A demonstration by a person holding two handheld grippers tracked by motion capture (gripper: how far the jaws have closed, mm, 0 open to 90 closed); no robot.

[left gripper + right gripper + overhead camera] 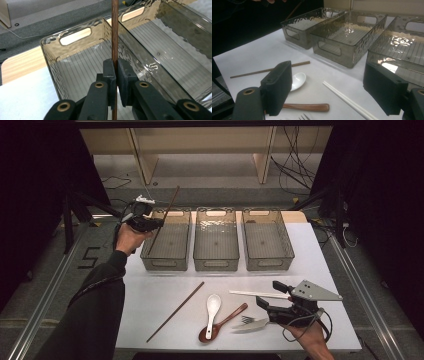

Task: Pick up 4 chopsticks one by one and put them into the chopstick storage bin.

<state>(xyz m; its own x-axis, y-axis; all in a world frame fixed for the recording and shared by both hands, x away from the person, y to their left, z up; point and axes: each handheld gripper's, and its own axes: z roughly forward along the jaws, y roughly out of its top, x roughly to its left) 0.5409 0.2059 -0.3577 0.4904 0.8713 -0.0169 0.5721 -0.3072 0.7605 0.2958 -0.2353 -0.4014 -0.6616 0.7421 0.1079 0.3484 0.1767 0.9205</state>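
Your left tool (116,75) is pinching a brown chopstick (114,30), held over the leftmost clear bin (167,240) (its twin (176,311) lies on the bench (150,290)). Your right tool (327,92) sits spread wide above the white chopsticks (347,100).

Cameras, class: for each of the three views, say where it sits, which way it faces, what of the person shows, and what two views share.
High view: above the table's near side, facing forward and down on the white table; both forearms show.
Left gripper view: on the left claw, facing the leftmost clear plastic bin; its jaws clamp a dark brown wooden chopstick.
Right gripper view: on the right claw, facing across the table; jaws apart.
Shared: both gripper views show that bin.
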